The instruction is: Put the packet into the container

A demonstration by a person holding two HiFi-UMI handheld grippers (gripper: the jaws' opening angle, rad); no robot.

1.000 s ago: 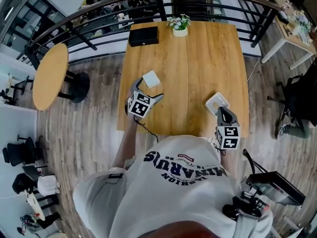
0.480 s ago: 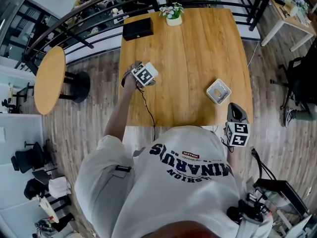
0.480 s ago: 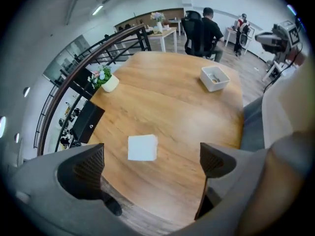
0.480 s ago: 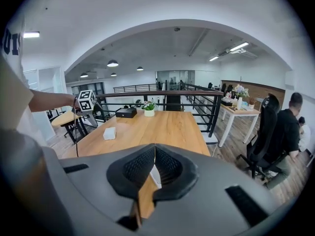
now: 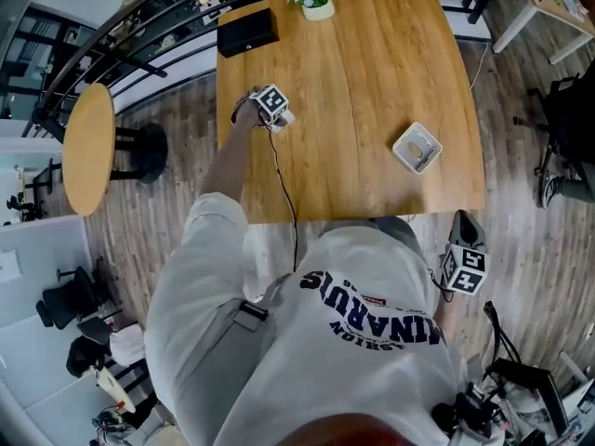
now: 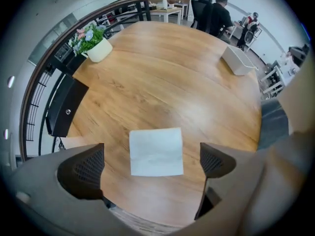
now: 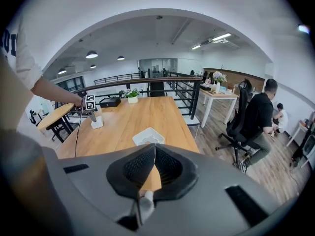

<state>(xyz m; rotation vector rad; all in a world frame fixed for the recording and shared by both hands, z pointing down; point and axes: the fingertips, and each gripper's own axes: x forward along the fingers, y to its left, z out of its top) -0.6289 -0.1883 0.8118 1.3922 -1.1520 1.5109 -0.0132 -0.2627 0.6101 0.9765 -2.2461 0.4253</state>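
Worktop (image 5: 353, 82) of pale grained wood, rectangular, lay mostly bare, with a dark metal railing (image 7: 179, 95) beyond its far edge and plank floor on both sides. A round wooden side table (image 5: 88, 147) stood apart on the left. A flat black box (image 5: 246, 33) sat by the far left corner. The container (image 5: 416, 149), a white, square, shallow tray with rounded corners, sat near the right edge, with open wood between it and the packet (image 6: 156, 151). The packet, white, flat and square, lay near the left edge. The left gripper (image 6: 151, 162) pointed down over it. Its jaws had just been opening and stood wide either side of the packet, not touching it. The right gripper (image 7: 154, 163) hung off the near right corner, its jaws pressed together on nothing.
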